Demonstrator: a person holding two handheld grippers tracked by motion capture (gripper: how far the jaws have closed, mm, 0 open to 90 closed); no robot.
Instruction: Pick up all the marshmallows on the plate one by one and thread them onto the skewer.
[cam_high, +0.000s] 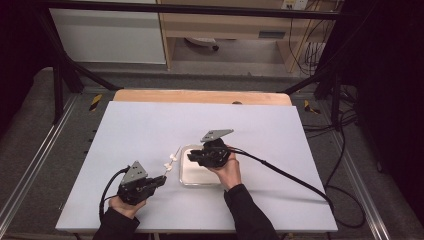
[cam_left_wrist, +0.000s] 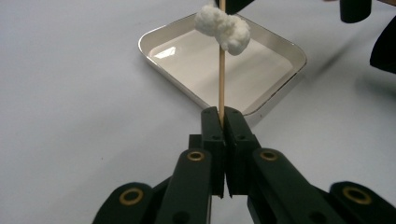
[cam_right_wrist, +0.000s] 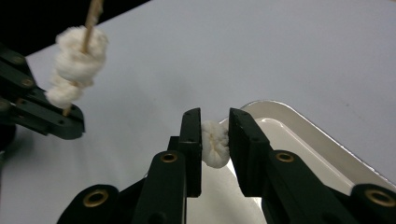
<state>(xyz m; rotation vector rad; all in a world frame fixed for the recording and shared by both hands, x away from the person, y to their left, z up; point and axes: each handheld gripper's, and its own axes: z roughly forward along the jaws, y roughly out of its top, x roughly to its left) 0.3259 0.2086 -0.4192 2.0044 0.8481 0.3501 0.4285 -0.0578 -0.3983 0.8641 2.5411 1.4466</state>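
On the left of the high view, the left tongs (cam_high: 161, 179) rest low over the white bench (cam_high: 130, 130), clamped tight on the bottom end of a thin wooden skewer (cam_high: 173, 155). The skewer's long axis runs up and away from these tongs, slanting toward the far right, with its free tip pointing at the far side of the bench. Small white fluffy lumps (cam_high: 170, 162) are threaded on it just beyond the jaws.

The left gripper view shows the skewer (cam_left_wrist: 222, 79) as a pale straight stick rising from the pinched jaws of the left tongs (cam_left_wrist: 222, 119), with the lumps (cam_left_wrist: 223, 27) soft, bumpy and bright white.

To the right of the skewer lies a shallow white tray (cam_high: 186, 176) with rounded corners and a shiny rim. The right tongs (cam_high: 192, 156) hover over its left part, held by a hand in a dark sleeve.

The right gripper view adds what the high view hides: the right tongs (cam_right_wrist: 215, 135) are narrowed onto a single white lump (cam_right_wrist: 215, 143), both pads pressing its sides, above the tray's (cam_right_wrist: 303, 121) near corner. Off to these tongs' left, the loaded skewer (cam_right_wrist: 91, 18) stands tilted.
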